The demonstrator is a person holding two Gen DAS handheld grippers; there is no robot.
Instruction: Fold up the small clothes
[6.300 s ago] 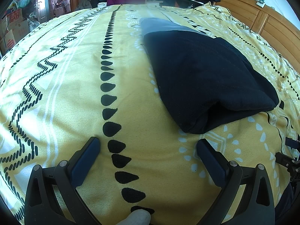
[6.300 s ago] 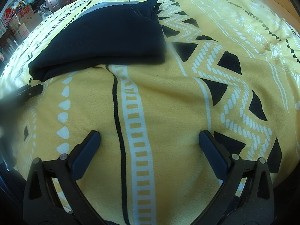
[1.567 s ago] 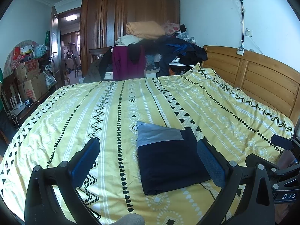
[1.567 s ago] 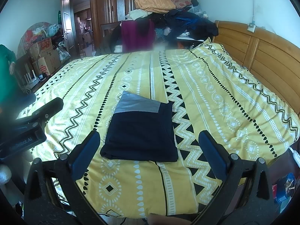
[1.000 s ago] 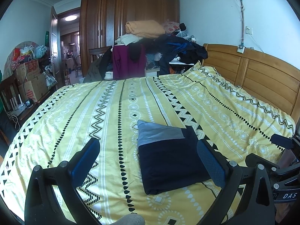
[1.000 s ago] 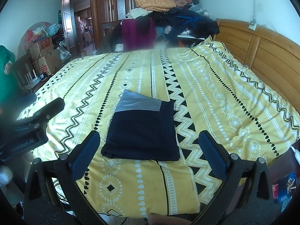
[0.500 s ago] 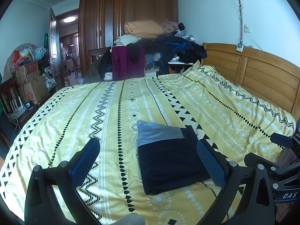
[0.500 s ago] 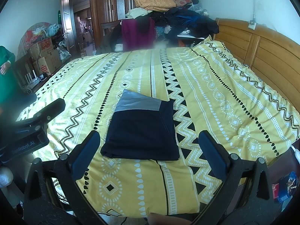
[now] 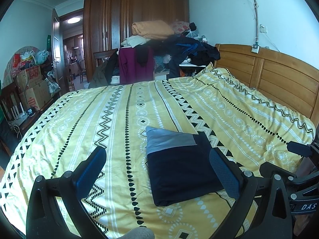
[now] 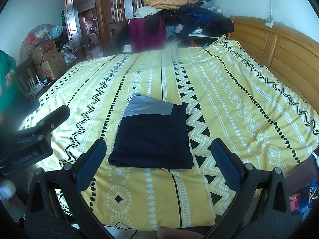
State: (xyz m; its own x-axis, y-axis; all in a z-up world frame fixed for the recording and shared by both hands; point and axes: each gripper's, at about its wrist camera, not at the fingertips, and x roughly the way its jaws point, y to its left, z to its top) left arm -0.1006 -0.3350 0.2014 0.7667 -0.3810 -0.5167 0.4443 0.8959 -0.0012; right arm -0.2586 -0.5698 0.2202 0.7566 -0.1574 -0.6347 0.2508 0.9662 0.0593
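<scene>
Only from the right wrist: green sleeve (image 10: pixel 7 69) beside bed (image 10: pixel 229 91).

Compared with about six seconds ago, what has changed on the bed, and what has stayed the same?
Both grippers, left gripper and right gripper, pulled up and back from the bedspread, so the whole bed now shows. Nothing was grasped or released; both remain open. The folded dark garment lies in the same place, gray band at its far end.

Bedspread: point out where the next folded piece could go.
Bare bedspread lies left of the folded dark garment, and more between it and the headboard. The far end, by the heaped clothes, is crowded.
</scene>
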